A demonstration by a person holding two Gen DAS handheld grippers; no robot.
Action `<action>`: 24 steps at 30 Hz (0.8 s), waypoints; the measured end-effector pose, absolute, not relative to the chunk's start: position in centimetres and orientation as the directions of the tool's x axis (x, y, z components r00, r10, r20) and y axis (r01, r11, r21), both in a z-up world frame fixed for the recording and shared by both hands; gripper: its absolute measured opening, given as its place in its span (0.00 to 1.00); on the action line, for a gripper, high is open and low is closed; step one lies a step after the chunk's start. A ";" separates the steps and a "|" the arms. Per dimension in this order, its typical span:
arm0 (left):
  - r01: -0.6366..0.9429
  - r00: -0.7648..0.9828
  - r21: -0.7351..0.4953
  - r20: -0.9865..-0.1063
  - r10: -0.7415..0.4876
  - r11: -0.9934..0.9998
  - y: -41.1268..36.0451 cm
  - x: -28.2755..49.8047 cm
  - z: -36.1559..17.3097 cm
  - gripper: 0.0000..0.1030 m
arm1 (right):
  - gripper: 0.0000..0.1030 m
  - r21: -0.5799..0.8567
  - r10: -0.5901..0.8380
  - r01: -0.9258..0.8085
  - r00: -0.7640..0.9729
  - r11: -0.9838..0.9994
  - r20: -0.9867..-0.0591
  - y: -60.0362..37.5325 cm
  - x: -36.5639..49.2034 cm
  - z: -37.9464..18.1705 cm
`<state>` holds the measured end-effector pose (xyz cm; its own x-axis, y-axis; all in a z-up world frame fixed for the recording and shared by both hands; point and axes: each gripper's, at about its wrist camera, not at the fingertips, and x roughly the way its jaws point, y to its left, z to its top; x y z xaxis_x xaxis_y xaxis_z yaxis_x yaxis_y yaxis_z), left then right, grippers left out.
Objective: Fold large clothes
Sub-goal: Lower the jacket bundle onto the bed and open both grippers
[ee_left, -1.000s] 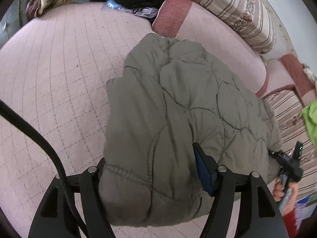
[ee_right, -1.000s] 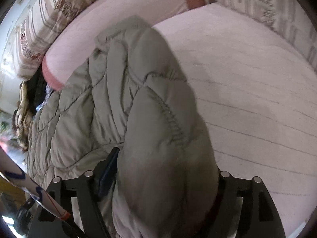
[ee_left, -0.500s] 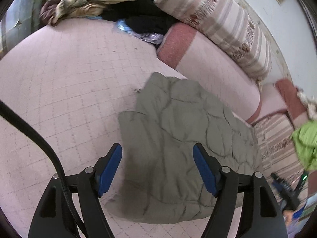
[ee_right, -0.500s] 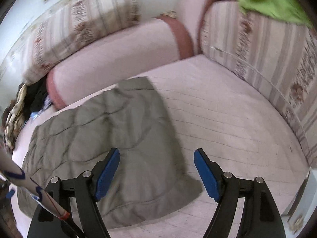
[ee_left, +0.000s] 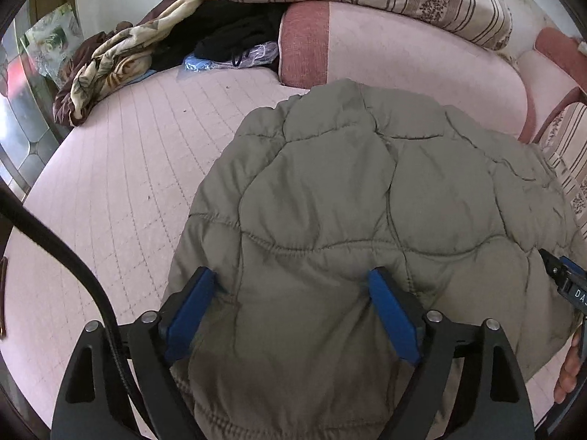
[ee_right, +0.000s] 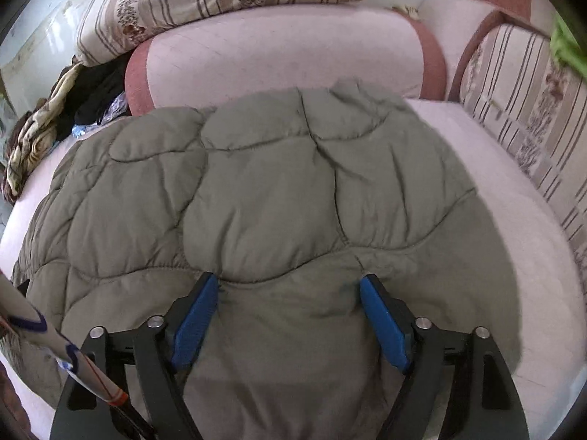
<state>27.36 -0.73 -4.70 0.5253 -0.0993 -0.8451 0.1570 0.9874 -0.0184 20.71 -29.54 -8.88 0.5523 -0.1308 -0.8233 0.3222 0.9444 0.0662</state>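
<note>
Above olive jacket (ee_left: 348, 198), both claws opening; green cloth (ee_right: 567, 46) only right-view.

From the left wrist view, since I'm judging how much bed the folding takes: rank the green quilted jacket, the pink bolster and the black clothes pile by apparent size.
1. green quilted jacket, though it lies nearest the camera
2. pink bolster
3. black clothes pile, farthest away

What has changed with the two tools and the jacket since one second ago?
Both tools let go of the green quilted jacket, drew back, and now straddle its near edge again: the left tool and right tool are opening, pads not pressing. The jacket stayed folded on the pink mattress.
</note>
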 end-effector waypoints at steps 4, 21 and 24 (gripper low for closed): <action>0.139 0.513 -0.025 -0.853 -0.094 0.990 -0.7 28.0 -5.3 0.90 | 0.91 0.067 -0.121 0.300 0.566 0.952 -0.815 -30.2 20.9 -9.4; 0.111 0.529 -0.074 -0.840 -0.123 0.991 0.1 28.1 -4.4 0.90 | 0.65 -0.067 -0.293 0.461 0.440 0.885 -0.849 -36.9 31.4 -8.1; 0.130 0.535 -0.062 -0.836 -0.123 0.990 -0.3 28.4 -4.5 0.90 | 0.70 -0.014 -0.235 0.481 0.403 0.877 -0.885 -38.7 32.5 -10.3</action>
